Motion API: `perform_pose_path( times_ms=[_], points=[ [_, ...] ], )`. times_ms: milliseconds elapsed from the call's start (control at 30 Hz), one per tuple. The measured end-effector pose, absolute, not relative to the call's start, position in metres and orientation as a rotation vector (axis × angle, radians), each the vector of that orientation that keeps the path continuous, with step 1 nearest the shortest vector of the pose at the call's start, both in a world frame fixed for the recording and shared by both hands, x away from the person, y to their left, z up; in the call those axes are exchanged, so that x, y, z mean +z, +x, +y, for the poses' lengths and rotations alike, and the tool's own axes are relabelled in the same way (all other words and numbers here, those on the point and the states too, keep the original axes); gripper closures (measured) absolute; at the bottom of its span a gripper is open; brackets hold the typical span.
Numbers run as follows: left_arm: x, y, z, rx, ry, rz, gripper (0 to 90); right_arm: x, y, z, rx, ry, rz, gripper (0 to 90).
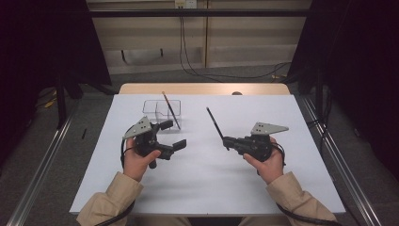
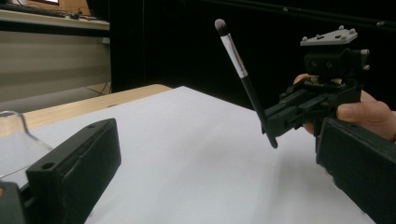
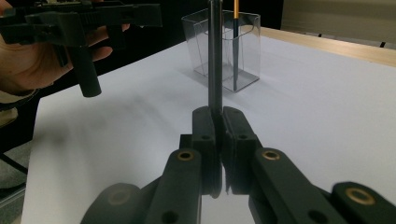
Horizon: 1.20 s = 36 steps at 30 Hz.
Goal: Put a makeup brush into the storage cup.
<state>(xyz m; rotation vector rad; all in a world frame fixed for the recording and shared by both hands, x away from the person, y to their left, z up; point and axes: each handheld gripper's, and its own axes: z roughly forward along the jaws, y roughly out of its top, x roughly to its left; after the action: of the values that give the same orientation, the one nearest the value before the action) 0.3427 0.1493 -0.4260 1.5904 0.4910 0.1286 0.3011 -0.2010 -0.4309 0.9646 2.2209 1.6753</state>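
My right gripper is shut on the lower end of a black makeup brush. The brush rises up and away from the jaws, its grey tip topmost. A clear plastic box stands on the white sheet, and an orange-handled brush leans inside it. My left gripper hovers just in front of the box, open, with nothing between its jaws. It faces the right gripper.
A white sheet covers the wooden table, which shows along the far edge. Metal rails run down both sides of the table. Cables lie on the floor beyond it, and dark curtains hang at left and right.
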Motion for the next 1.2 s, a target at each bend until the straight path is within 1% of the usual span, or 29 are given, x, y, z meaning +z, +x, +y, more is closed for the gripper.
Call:
perform_pose_path(
  times_ms=[367,867,1200],
  points=[
    [-0.428,0.347,0.126,0.066,1.587,0.494,0.0,-0.430,0.300,-0.199,1.683,0.951,2.224,84.7],
    [-0.430,0.350,0.102,0.021,1.582,0.472,0.0,-0.430,0.300,-0.197,1.695,0.939,2.229,84.6],
    [-0.432,0.353,0.091,0.001,1.582,0.505,0.0,-0.430,0.300,-0.195,1.705,0.927,2.233,84.6]
  ],
)
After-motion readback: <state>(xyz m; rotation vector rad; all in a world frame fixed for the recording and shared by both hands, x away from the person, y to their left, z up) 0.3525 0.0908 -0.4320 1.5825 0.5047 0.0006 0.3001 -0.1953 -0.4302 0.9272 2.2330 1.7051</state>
